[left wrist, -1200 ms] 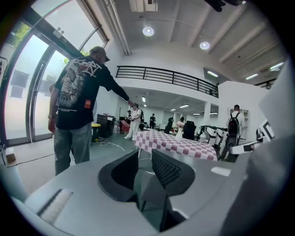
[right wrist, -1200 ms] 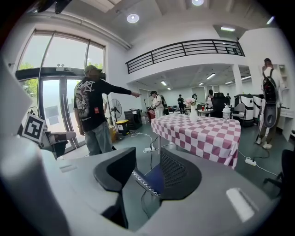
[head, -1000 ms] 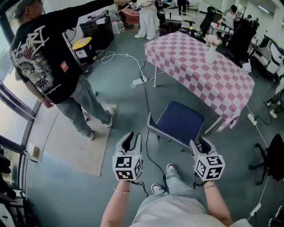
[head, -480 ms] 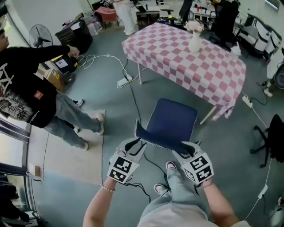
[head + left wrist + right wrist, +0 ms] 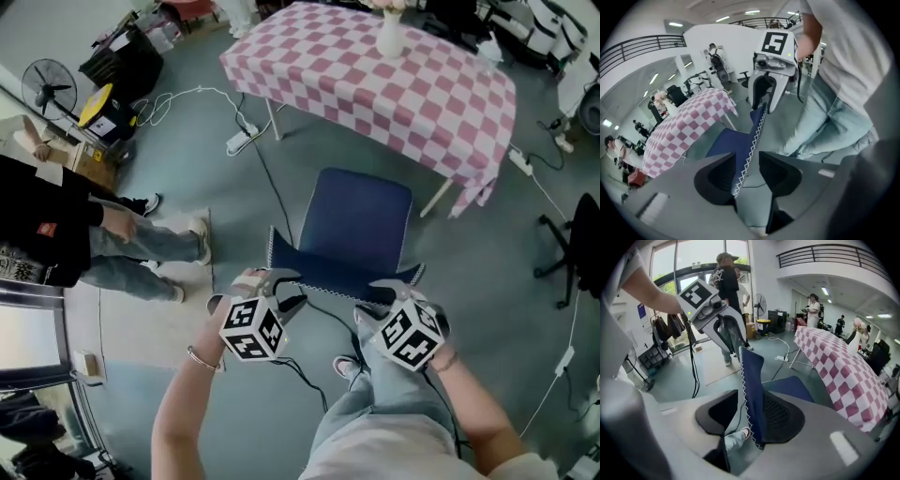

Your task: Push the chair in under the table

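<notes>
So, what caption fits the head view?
Left gripper, fingers just opening, and right gripper straddle the blue chair's backrest before the checkered table.

Grey left tool (image 5: 273, 281) and right tool (image 5: 397, 287), black-and-white marker cubes (image 5: 249, 329), bracelet (image 5: 199, 359), pale jeans (image 5: 377, 411), white shirt (image 5: 375, 461)

Two bare forearms reach forward and down from the bottom of the head view. The left gripper (image 5: 279, 284) and right gripper (image 5: 398, 287) are level with each other, a little apart, and both point steeply down. The left jaws have just been opening. Both pairs of jaws stand apart, each straddling the top edge of the chair back (image 5: 337, 267) without clamping it.
</notes>
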{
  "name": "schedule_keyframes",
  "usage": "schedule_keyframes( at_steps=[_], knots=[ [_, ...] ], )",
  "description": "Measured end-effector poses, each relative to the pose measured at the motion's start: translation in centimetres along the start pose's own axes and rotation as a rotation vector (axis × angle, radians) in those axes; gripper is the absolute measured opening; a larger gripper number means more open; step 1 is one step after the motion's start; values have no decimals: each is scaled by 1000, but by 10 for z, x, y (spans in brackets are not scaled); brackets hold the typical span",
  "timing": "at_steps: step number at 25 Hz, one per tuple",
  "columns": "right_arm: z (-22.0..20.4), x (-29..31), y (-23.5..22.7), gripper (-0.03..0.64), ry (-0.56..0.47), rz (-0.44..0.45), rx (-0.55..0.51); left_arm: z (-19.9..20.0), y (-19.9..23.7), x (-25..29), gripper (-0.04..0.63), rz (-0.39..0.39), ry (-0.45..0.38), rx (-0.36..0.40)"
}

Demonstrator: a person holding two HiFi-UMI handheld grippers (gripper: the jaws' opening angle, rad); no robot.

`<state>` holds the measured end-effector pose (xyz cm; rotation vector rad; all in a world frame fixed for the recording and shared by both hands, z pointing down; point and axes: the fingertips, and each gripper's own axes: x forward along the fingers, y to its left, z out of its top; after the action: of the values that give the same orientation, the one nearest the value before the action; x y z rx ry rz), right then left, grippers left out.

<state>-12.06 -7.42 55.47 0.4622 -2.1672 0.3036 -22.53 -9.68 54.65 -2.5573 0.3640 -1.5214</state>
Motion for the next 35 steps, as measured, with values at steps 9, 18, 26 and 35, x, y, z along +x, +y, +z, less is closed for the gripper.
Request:
schedule_keyframes(
  at_steps=[9, 18, 26, 35],
  knots=[
    [-27, 36, -12, 147, 208, -65, -73, -16, -4, 56, 187, -55, 168, 175],
    [-30, 45, -24, 130, 166, -153, -59, -13, 9, 63, 95, 54, 137, 155],
    [-27, 49, -51, 121, 158, -180, -77, -8, 35, 75, 117, 92, 127, 102],
    [-13, 57, -133, 114, 194, -138, -30, 10, 118, 112, 130, 146, 132, 81]
  ],
)
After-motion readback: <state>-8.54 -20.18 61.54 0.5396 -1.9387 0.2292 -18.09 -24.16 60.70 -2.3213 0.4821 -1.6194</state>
